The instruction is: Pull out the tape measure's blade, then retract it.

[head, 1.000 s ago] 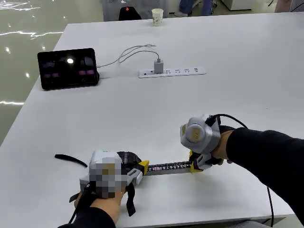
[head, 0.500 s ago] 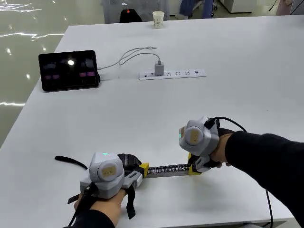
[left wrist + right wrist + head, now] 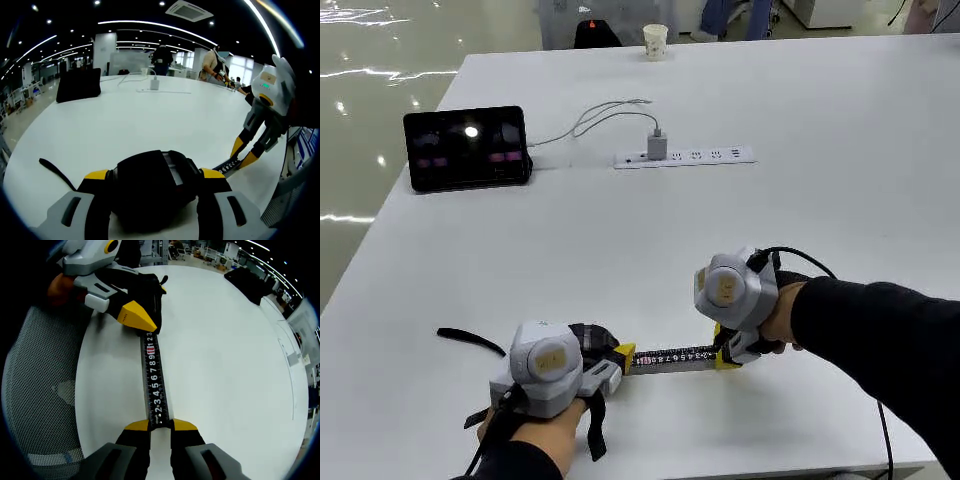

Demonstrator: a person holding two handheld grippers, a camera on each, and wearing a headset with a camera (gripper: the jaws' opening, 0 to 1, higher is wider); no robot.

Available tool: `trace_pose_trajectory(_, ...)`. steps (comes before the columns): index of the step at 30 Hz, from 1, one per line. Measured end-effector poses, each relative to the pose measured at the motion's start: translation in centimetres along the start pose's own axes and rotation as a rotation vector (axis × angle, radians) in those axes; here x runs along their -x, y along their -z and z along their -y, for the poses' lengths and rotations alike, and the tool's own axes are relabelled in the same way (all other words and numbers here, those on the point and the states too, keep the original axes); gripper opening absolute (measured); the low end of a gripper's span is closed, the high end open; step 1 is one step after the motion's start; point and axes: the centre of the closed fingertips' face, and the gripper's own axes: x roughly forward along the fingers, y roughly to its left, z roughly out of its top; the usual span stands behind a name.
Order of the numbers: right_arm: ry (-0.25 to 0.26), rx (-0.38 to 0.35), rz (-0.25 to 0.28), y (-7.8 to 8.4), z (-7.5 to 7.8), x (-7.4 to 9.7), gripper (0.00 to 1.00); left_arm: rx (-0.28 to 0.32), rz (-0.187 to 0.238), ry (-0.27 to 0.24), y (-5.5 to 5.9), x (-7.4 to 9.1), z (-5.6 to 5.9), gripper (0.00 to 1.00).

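A black tape measure (image 3: 592,338) lies on the white table (image 3: 740,230) near its front edge, and my left gripper (image 3: 612,362) is shut on its case. In the left gripper view the case (image 3: 152,187) sits between the yellow-tipped jaws of my left gripper (image 3: 156,175). A short length of blade (image 3: 675,355) runs right from the case to my right gripper (image 3: 725,356). Seen from the right gripper view, my right gripper (image 3: 160,426) is shut on the end of the numbered blade (image 3: 152,380), which shows about a dozen centimetres and lies flat on the table.
A black strap (image 3: 470,340) lies left of the case. Further back are a dark tablet (image 3: 468,148), a white power strip (image 3: 685,157) with a charger and cable, and a paper cup (image 3: 655,40) at the far edge. The table's front edge is close below both grippers.
The head camera has shifted a little. My right gripper has come slightly closer to the left one, and the exposed blade looks a touch shorter. Both grips are unchanged.
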Motion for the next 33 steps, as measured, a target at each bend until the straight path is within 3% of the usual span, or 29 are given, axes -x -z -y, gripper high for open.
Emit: trace_pose_trajectory(33,-0.004,0.002,0.01,-1.1,-0.1,-0.4,0.11,0.001,-0.004,0.001,0.0,0.0,0.0,0.65)
